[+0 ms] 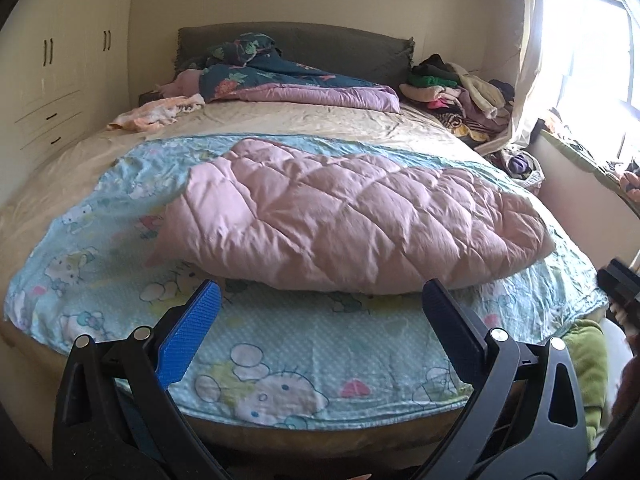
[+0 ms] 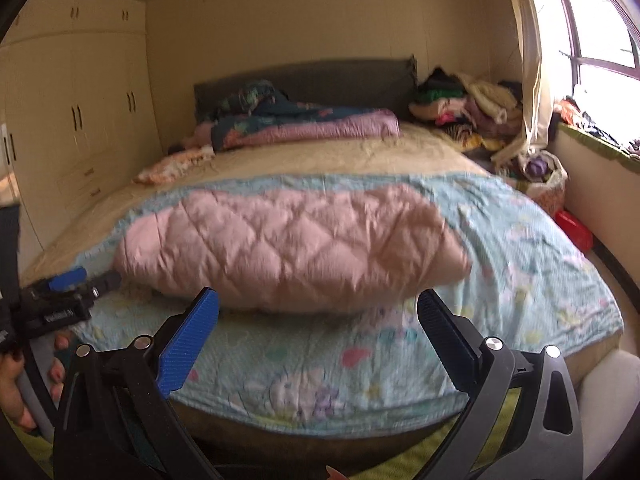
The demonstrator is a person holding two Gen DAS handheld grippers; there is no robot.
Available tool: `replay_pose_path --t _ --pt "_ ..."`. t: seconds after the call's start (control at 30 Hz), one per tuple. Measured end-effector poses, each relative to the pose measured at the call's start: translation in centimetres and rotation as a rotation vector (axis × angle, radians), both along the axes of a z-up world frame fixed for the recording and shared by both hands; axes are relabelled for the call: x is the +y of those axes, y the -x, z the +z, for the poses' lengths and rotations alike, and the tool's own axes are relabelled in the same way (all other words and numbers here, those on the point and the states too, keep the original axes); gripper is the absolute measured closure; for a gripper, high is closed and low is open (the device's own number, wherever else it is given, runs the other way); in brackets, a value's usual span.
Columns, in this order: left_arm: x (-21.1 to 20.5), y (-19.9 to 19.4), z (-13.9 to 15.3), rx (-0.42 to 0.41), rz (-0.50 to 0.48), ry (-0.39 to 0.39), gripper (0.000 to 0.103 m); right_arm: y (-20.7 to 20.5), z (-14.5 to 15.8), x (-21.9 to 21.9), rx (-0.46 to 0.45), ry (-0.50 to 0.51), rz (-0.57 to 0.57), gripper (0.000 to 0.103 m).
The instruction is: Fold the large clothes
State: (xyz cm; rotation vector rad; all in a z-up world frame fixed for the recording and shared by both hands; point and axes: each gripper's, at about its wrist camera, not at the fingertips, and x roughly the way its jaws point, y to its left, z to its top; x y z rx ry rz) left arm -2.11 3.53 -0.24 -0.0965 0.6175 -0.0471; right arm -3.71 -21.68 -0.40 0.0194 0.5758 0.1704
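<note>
A pink quilted garment [image 1: 340, 216] [image 2: 292, 244] lies folded in a thick bundle on a light blue cartoon-print sheet [image 1: 304, 360] [image 2: 520, 248] across the foot of the bed. My left gripper [image 1: 320, 292] is open, its blue pads just short of the bundle's near edge, nothing between them. My right gripper [image 2: 318, 302] is open too, held in front of the bundle's near edge. In the right wrist view the left gripper [image 2: 84, 280] shows at the left, a hand [image 2: 16, 392] holding it. A black part of the right gripper [image 1: 620, 288] shows at the right edge of the left wrist view.
A dark floral and purple quilt [image 1: 296, 84] and a grey headboard [image 1: 340, 46] are at the bed's far end. Piled clothes [image 1: 460, 88] sit at the back right by a curtain [image 1: 532, 60]. Cream wardrobes [image 1: 60, 60] line the left wall. A red item [image 2: 574, 230] lies on the floor at right.
</note>
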Motion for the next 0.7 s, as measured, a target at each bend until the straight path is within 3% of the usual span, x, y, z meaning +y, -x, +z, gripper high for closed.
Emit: replay_pose_path --t 0.13,0.7 --pt "-0.7 -0.1 -0.7 0.021 -0.007 -0.024 0.009 -0.6 -1.8 0.8 0.06 -0.015 0.02 0.004" --pt "-0.7 -0.1 -0.9 0.036 0.014 -0.051 0.009 -0.6 -2.0 1.0 0.073 -0.033 0.039 0.004"
